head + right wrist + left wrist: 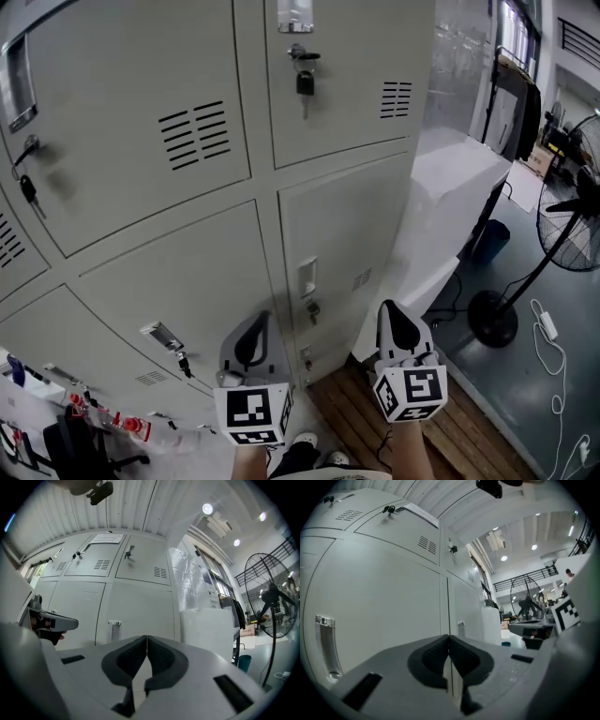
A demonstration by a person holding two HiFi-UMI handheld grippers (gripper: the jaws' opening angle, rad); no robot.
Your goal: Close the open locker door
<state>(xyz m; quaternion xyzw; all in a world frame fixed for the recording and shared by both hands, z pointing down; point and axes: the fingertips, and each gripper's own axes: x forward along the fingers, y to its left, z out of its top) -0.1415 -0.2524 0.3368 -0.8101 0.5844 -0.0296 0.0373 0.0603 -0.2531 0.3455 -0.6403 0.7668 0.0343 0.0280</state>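
Observation:
Grey metal lockers (pixel 187 187) fill the head view, and every door I see lies flush with its frame. The lower right door (pixel 342 244) has a small handle (pixel 307 278); keys hang in the lock (pixel 305 80) of the door above it. My left gripper (pixel 253 328) points at the lower doors with its jaws shut and nothing between them, just short of the metal. My right gripper (pixel 398 317) hangs beside it, near the cabinet's right corner, also shut and empty. The left gripper view shows shut pads (pixel 449 637) before a plain door (pixel 384 606); the right gripper (pixel 146 637) faces the locker bank (pixel 126 602).
A white plastic-wrapped unit (pixel 450 187) stands right of the lockers. A standing fan (pixel 562 225), a blue bin (pixel 489 239) and cables (pixel 548 328) are on the grey floor at the right. Wooden slats (pixel 450 431) lie underfoot. Bags and red items (pixel 84 422) sit bottom left.

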